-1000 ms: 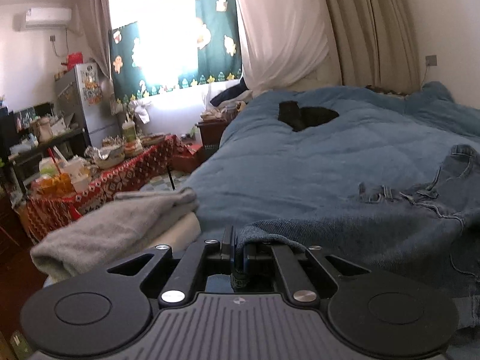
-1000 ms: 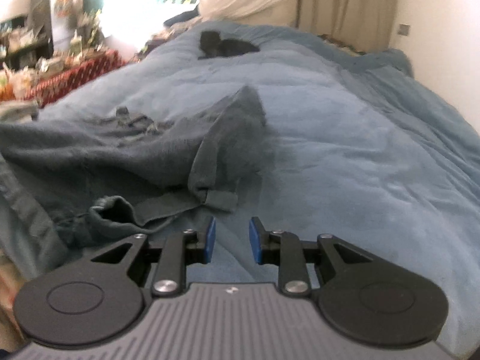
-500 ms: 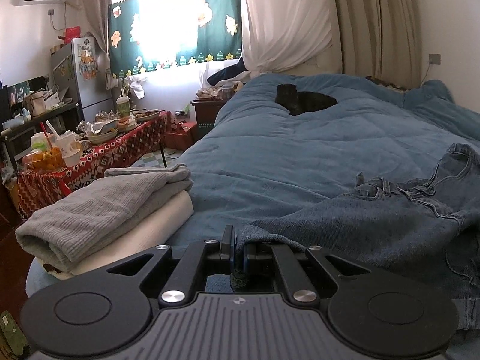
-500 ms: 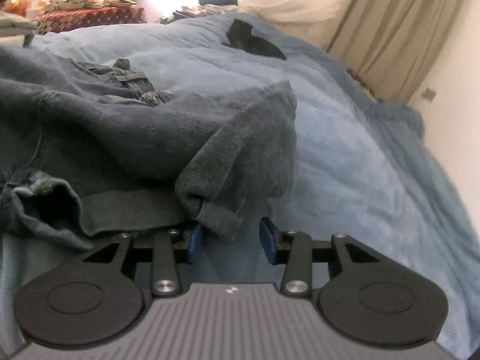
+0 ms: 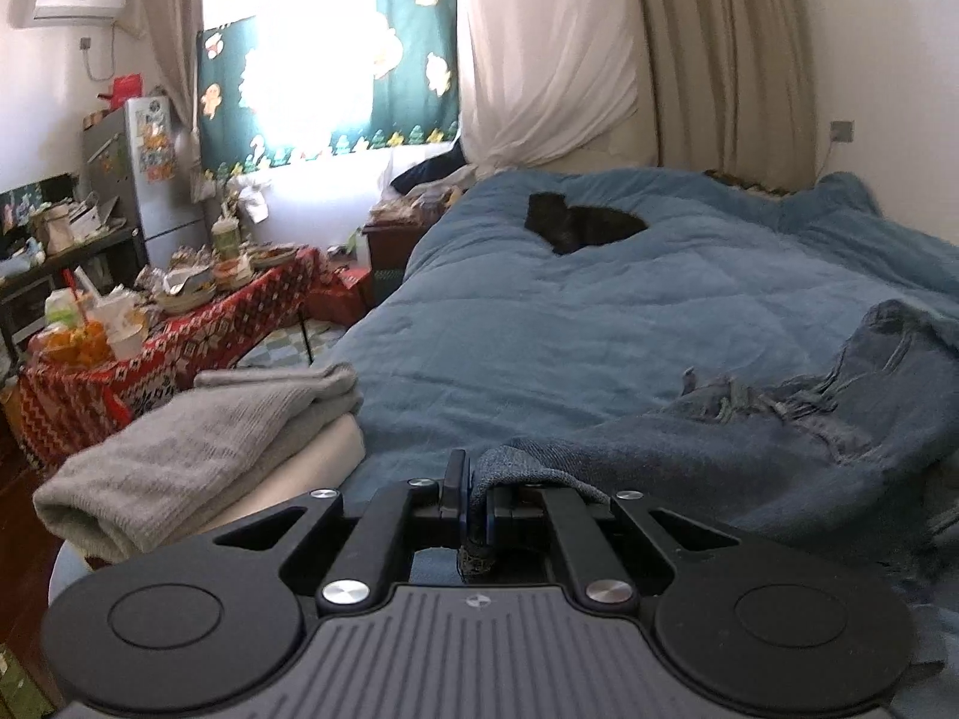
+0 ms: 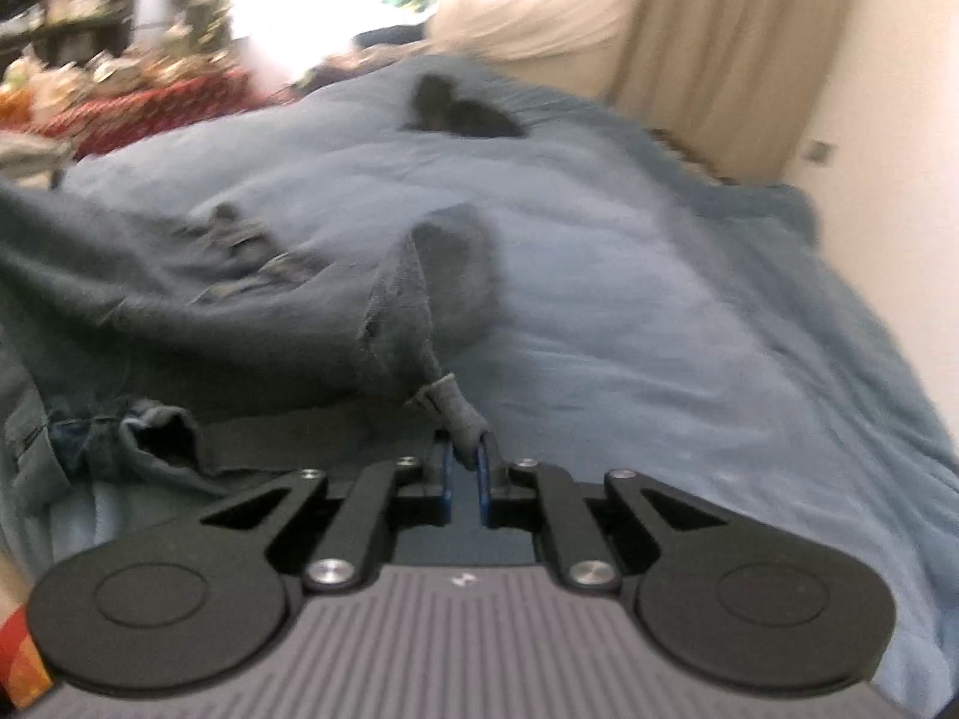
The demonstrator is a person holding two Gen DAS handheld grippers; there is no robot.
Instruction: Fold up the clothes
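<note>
A pair of dark blue jeans (image 5: 779, 437) lies crumpled on the blue bedspread (image 5: 569, 323). My left gripper (image 5: 476, 503) is shut on a hem edge of the jeans at the near side of the bed. In the right wrist view the jeans (image 6: 180, 299) spread to the left, with one leg end pulled toward me. My right gripper (image 6: 463, 467) is shut on that leg's cuff (image 6: 455, 404), which stretches taut from the pads. That view is blurred by motion.
A stack of folded grey and cream clothes (image 5: 198, 449) sits at the bed's near left corner. A black cat (image 5: 581, 224) lies on the far part of the bed. A cluttered table with a red patterned cloth (image 5: 168, 335) stands left of the bed.
My right gripper has closed on the jeans cuff, which lay loose between its open fingers before, and is pulling it taut. The left gripper keeps its hold and has shifted slightly.
</note>
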